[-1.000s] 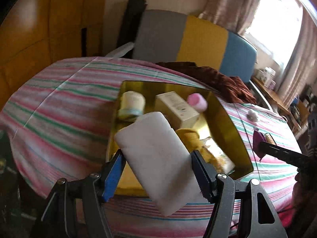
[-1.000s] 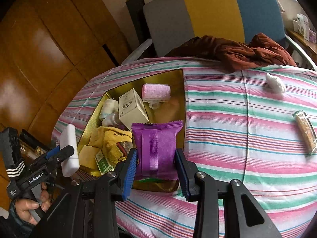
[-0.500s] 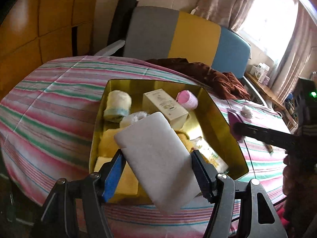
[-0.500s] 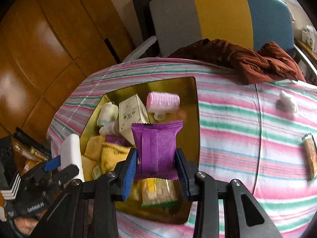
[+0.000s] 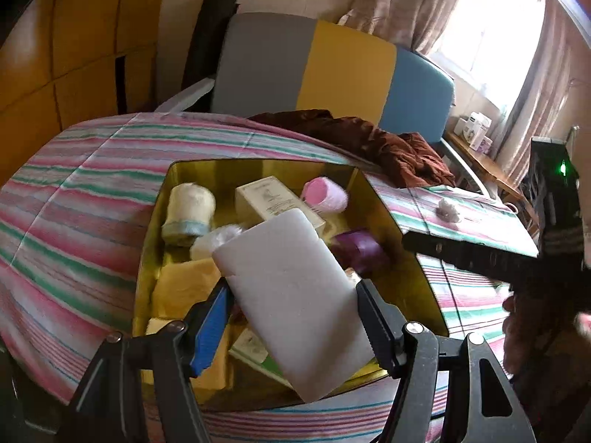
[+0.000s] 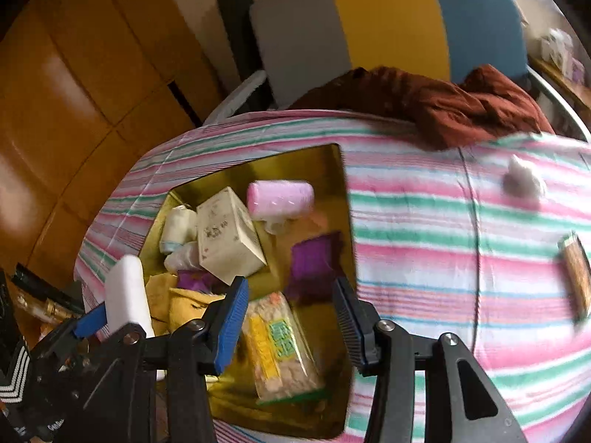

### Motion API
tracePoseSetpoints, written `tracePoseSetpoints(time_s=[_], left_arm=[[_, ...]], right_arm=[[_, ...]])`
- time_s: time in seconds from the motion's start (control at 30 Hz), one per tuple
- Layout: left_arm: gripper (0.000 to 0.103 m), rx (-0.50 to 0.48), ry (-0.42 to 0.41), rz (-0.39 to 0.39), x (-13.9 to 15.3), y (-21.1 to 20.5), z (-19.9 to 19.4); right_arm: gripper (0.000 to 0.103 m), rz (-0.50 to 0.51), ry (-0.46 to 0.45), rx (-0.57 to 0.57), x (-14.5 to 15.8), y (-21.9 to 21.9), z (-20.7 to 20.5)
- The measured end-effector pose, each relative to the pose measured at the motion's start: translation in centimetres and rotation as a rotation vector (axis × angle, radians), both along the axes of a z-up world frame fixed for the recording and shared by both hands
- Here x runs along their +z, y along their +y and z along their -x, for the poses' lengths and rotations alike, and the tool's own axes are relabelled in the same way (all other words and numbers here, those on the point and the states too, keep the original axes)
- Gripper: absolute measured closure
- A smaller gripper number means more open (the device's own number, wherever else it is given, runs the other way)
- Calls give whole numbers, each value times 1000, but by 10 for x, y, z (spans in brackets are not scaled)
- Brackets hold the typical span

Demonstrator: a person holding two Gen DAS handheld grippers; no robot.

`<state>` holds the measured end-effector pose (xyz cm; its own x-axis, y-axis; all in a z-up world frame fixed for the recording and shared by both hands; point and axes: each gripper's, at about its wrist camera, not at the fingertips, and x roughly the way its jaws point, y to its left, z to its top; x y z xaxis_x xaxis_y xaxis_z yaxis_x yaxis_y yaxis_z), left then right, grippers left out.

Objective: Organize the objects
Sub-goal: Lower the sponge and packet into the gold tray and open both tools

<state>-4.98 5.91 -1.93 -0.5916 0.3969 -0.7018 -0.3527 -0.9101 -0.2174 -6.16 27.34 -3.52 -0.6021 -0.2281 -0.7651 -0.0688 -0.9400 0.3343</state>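
Left hand-held gripper (image 5: 291, 317): jaws clamped on the long edges of a white rectangular foam block (image 5: 295, 295), tilted, upper end leaning away to the left. It hangs over the near end of the gold metal tray (image 5: 258, 170). The right wrist view shows the same block (image 6: 127, 295) edge-on at the tray's left near corner.

Right hand-held gripper (image 6: 288, 321): jaws spread wide, nothing between the pads. It sits above the near right part of the tray (image 6: 332, 155).

Purple foil snack packet (image 6: 316, 262): blurred, inside the tray against the right wall, just past the right fingertips; can't tell if it's resting on the floor of the tray. The left wrist view shows it (image 5: 360, 249) beyond the block's right edge.

Other tray contents, near to far:
- clear bag of pale biscuits with a yellow-green label (image 6: 280, 343), under the right gripper
- yellow crumpled cloth (image 6: 188, 306), left near side
- cream cardboard box (image 6: 227, 236), middle, tilted
- cream rolled cloth with a pale blue end (image 5: 188, 208), far left
- pink cylindrical roll (image 6: 280, 195), far right, beside the box

Tray sits on a surface covered with a pink, green and white striped cloth (image 6: 424, 221). On the cloth, well right of the tray: a small white fluffy wad (image 6: 524, 181) and a brown snack bar in clear wrap (image 6: 576, 273). A dark red crumpled garment (image 6: 443, 107) lies at the far edge, in front of a grey, yellow and blue panelled chair back (image 6: 388, 22).
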Motion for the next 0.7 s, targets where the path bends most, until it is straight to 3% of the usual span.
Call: tracePoseSetpoints(time_s=[0.13,0.33,0.53,0.7], left_arm=[[34,-29,1,-2,3,16,5],[25,-50,12,-11,8,42,17],[13,-44,-54,-37,-4,46,25],[12,-31,-82,-25,-14,37,17]], right_arm=[[55,4,-4,-36,-1,11,-11],[54,4,3,-91,1,24,-21],[54,7,-4,-100,-2,29,-27],[54,11,-8,-102,-5,28,-29]])
